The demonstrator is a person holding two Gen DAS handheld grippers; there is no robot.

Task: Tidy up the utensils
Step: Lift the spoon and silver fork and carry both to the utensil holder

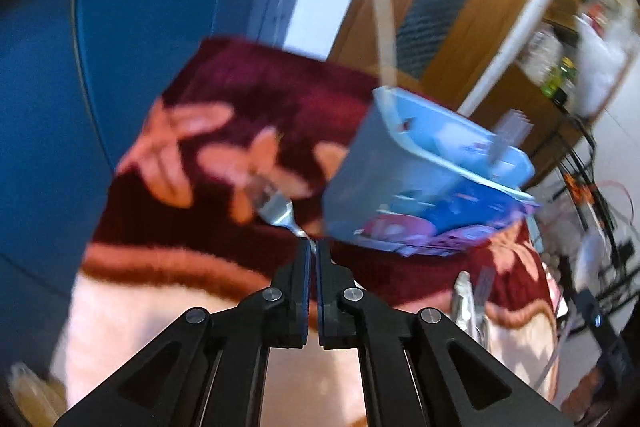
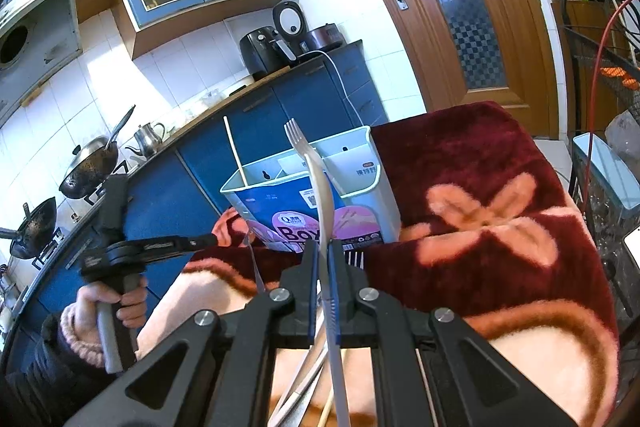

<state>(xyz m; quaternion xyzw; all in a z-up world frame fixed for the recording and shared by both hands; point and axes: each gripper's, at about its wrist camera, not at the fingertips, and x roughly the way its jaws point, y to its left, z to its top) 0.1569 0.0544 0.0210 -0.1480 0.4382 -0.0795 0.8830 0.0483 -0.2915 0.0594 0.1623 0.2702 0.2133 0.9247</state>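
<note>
- While the left wrist view is blurred, the left gripper (image 1: 313,247) shows its jaws nearly closed on the neck of a metal fork (image 1: 276,209), tines pointing away, just left of the utensil box (image 1: 404,195).
- Clamped in the right gripper (image 2: 323,247) is a pale plastic fork (image 2: 316,183), rising with its tines above the utensil box (image 2: 372,187) rim.
- A white stick (image 2: 236,155) stands in the box's left compartment.
- Under the box lies a maroon flowered blanket (image 2: 480,195).
- More utensils (image 2: 304,395) lie nearer than the box, beneath the right gripper.
</note>
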